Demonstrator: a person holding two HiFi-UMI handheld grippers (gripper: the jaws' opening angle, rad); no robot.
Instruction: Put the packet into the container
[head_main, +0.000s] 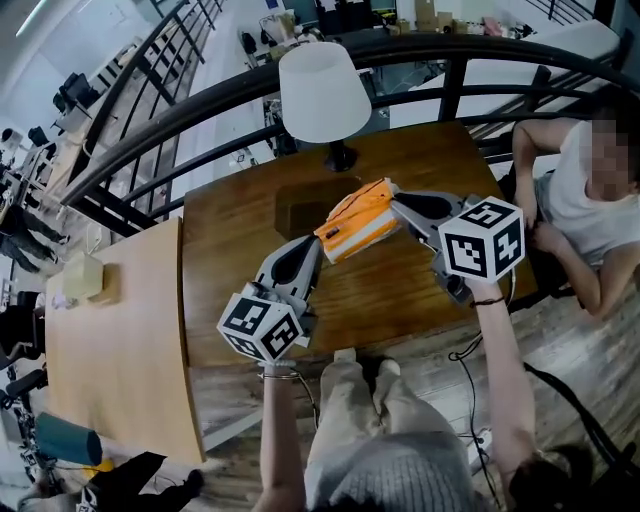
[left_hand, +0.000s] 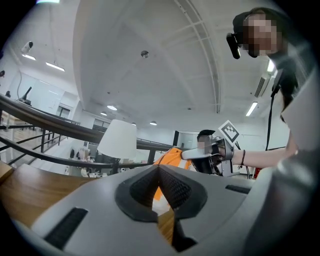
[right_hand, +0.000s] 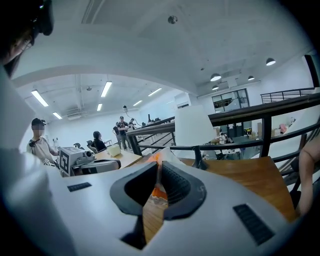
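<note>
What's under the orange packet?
The packet, pinched by left gripper and right gripper, hangs over the wooden table and a dark box-like shape. What's directly beneath is covered.

Bright, even light falls from ceiling strips, with fisheye bending and dark corners in gripper views.

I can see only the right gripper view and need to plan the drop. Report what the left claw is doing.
Observer: The left claw is shut on the other end of the orange packet.
Operator: Now find the container for me.
Observer: A dark brown container lies on the wooden table, just on the wearer's side of the lamp. In the head view the packet's left end overlaps its right edge.
</note>
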